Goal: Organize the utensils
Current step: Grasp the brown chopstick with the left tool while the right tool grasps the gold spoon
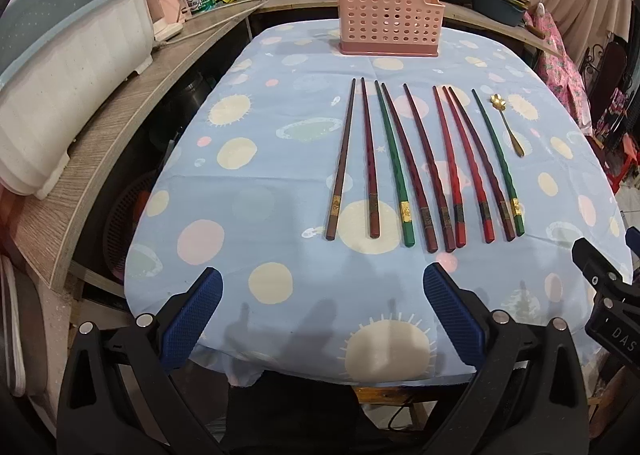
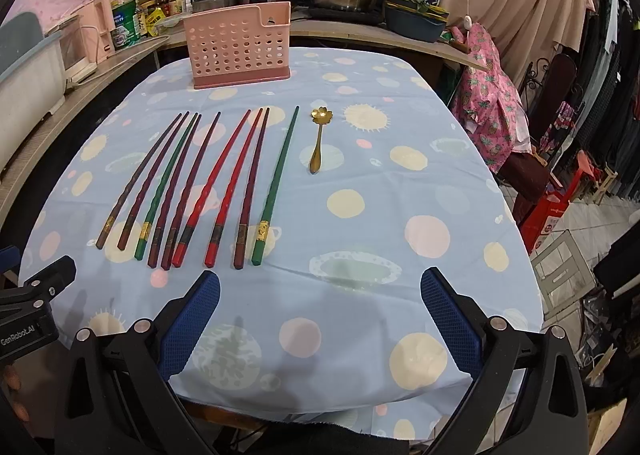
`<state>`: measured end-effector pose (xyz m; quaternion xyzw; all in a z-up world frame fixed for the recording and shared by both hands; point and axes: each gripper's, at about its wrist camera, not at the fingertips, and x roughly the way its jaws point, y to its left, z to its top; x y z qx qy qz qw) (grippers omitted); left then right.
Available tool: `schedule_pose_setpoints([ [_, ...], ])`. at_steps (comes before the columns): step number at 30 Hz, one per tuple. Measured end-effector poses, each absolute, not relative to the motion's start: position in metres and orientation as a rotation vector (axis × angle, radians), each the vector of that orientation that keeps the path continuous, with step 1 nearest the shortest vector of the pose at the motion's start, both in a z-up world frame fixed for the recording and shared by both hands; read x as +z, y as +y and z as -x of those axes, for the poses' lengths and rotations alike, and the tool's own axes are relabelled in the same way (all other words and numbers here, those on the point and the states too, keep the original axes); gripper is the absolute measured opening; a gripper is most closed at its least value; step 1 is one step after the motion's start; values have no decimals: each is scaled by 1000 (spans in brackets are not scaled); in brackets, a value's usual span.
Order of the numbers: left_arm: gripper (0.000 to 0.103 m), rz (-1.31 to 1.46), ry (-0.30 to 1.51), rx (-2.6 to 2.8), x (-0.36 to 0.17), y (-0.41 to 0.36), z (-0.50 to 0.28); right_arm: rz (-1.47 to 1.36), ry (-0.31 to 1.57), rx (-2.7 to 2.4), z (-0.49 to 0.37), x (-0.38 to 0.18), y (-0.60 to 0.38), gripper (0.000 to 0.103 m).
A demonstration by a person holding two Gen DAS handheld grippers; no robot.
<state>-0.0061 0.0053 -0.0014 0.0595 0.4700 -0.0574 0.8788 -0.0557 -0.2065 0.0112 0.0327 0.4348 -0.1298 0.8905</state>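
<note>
The table (image 2: 460, 159), under a blue spotted cloth, carries everything. At its far edge stands the pink perforated holder (image 2: 240, 51), empty as far as its visible openings show. Nearer lies a row of chopsticks (image 2: 200, 183), side by side with their long axes running away from both tools, thick banded ends nearest; just right of the row sits the small gold spoon (image 2: 318, 143), bowl pointing to the holder. The left hand-held gripper (image 1: 322, 315) hangs at the near edge with its jaws spread wide and holding nothing, the row ahead and slightly right. The right hand-held gripper (image 2: 320, 315) is likewise spread and unloaded; the green chopstick and spoon lie ahead and slightly left, probably its easier reach.
</note>
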Motion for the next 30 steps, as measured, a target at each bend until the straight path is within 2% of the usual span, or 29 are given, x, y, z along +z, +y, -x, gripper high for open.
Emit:
schedule_pose_setpoints([
  [8,96,-43,989,-94,-11,24,-18,-90,916,-256,46,4,-216,96],
  [16,94,-74,1024,-93,-35,21,-50,-119,911,-277,21,-2,-233,96],
  [22,77,-73,1060,-105,-49,19,-64,-144,893,-300,-8,-4,-250,96],
  [24,65,-58,1081,-118,-54,20,-68,-143,889,-312,-19,-6,-255,96],
  [25,64,-49,1092,-121,-56,21,-71,-146,889,-316,-25,-8,-258,96],
  [28,59,-34,1091,-126,-57,22,-74,-150,892,-312,-43,-12,-265,89],
  [30,53,-23,1090,-135,-56,22,-74,-154,906,-303,-54,-18,-267,75],
])
